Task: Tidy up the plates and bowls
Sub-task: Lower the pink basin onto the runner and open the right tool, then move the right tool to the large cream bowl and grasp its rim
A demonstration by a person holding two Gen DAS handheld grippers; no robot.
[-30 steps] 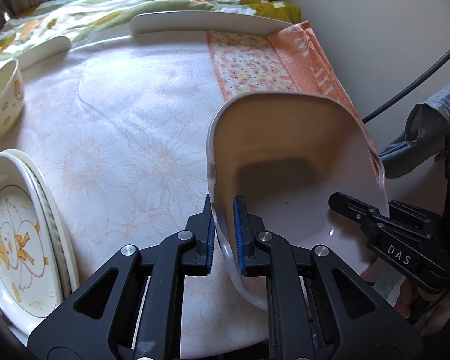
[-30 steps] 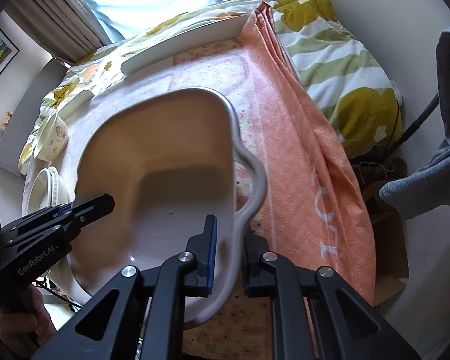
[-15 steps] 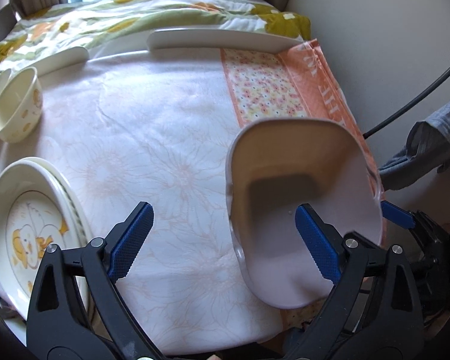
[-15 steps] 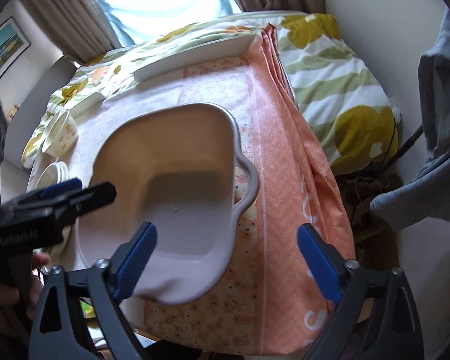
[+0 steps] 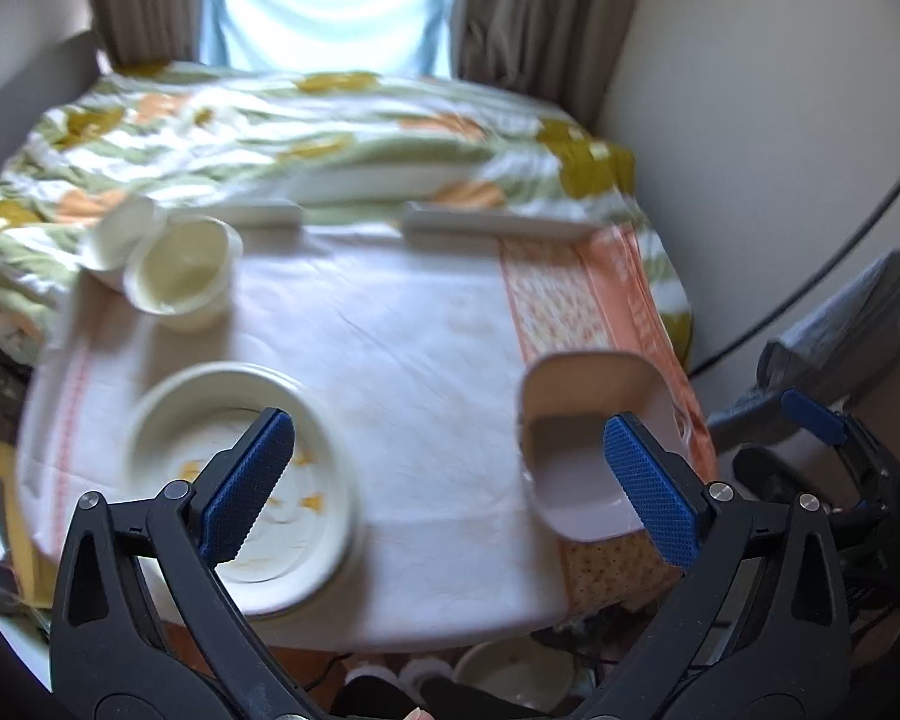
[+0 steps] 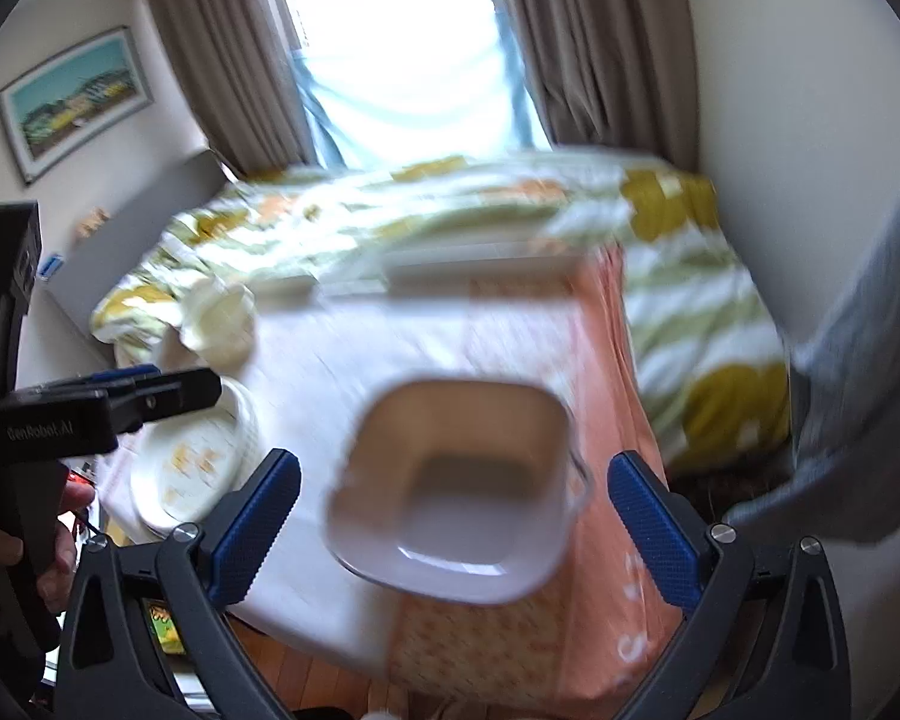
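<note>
A white square dish (image 5: 594,450) (image 6: 450,420) lies on the table's near right corner, half on the orange runner. My left gripper (image 5: 450,474) hangs well above the table, jaws opening wide, nothing between the pads. It shows side-on at the left of the right wrist view (image 6: 180,387). My right gripper (image 6: 456,519) is also raised, its jaws opening. The dish lies below it, clear of both pads. A stack of plates (image 5: 240,480) (image 6: 192,468) with a yellow print sits near left. Two cream bowls (image 5: 180,270) (image 6: 222,318) stand at the far left.
A pale flowered cloth (image 5: 402,348) covers the table, with an orange runner (image 5: 576,306) down its right side. Long white trays (image 5: 498,225) line the far edge against a quilted bed (image 5: 330,120). Grey fabric (image 6: 858,390) hangs at the right. A bowl (image 5: 510,672) lies on the floor below.
Both grippers were shut on the square dish's rim. They opened, let it go and rose away from the table. The dish stays on the near right corner.
</note>
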